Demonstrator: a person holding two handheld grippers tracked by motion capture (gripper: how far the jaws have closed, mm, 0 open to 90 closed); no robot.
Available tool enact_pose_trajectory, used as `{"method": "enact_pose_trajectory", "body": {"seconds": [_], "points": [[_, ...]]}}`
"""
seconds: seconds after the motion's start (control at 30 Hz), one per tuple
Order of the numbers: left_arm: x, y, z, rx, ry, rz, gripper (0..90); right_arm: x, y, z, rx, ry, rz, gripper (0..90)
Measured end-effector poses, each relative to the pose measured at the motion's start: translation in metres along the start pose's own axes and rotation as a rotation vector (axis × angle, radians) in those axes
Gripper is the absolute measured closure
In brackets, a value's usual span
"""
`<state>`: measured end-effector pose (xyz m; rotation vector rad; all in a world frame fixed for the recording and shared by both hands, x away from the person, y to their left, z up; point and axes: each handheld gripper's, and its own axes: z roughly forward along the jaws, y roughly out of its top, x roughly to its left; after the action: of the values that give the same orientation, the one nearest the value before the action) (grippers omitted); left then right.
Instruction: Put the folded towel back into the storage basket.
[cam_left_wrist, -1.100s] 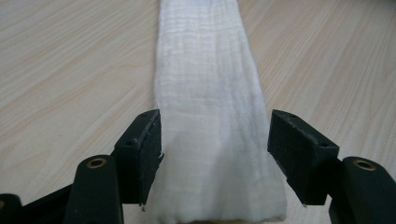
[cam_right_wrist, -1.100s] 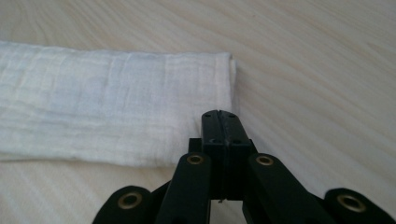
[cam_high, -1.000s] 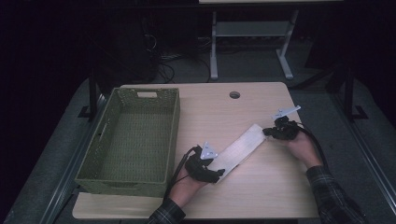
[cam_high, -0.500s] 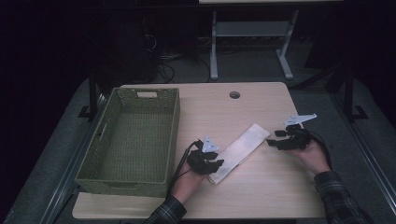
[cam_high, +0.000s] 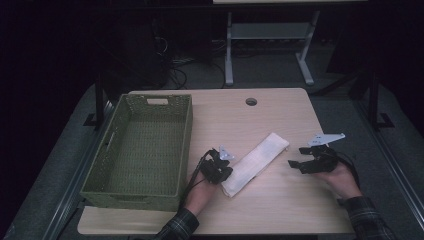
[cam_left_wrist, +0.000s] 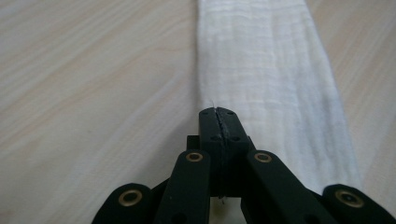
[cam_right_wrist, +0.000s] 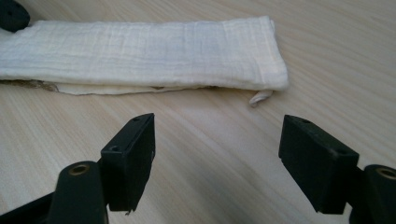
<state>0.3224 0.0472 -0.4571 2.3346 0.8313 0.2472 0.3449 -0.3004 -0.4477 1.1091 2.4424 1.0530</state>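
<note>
Pale wood makes up the table (cam_high: 280, 115), and on its left side stands a green woven basket (cam_high: 125, 165), open-topped with nothing showing inside. Just right of the basket's near corner lies a white cloth (cam_high: 256, 162), folded into a long strip that runs slantwise from the near middle of the table up toward the right. It rests flat on the wood, apart from the basket.

At the strip's near end sits the left gripper (cam_high: 223, 170); in the left gripper view its jaws are pressed fully together at the cloth's (cam_left_wrist: 271, 88) near left edge, having just closed. Whether a fold of fabric is really pinched there is hard to tell, since the tips hide the contact, but it looks that way. The right gripper (cam_high: 295, 163) hovers just beside the strip's far end, not touching; its jaws have just been opening, and in the right gripper view they stand wide apart with bare wood between them and the cloth (cam_right_wrist: 140, 51) lying beyond.

As I judge it, the fold is finished and the work is passing to moving the cloth. Next, the left gripper must lift its end without letting the layers slip open, then carry the strip leftward over the basket's rim.
</note>
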Motion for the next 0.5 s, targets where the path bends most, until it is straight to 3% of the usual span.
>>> {"method": "enact_pose_trajectory", "body": {"seconds": [0.33, 0.5], "points": [[-0.02, -0.002, 0.0, 0.011, -0.1, 0.061, 89.5, -0.002, 0.001, 0.003, -0.003, -0.009, -0.02, 26.7], [-0.036, 0.001, 0.002, 0.019, -0.16, 0.136, 89.6, -0.001, 0.001, 0.004, 0.003, -0.005, -0.02, 26.6]]}}
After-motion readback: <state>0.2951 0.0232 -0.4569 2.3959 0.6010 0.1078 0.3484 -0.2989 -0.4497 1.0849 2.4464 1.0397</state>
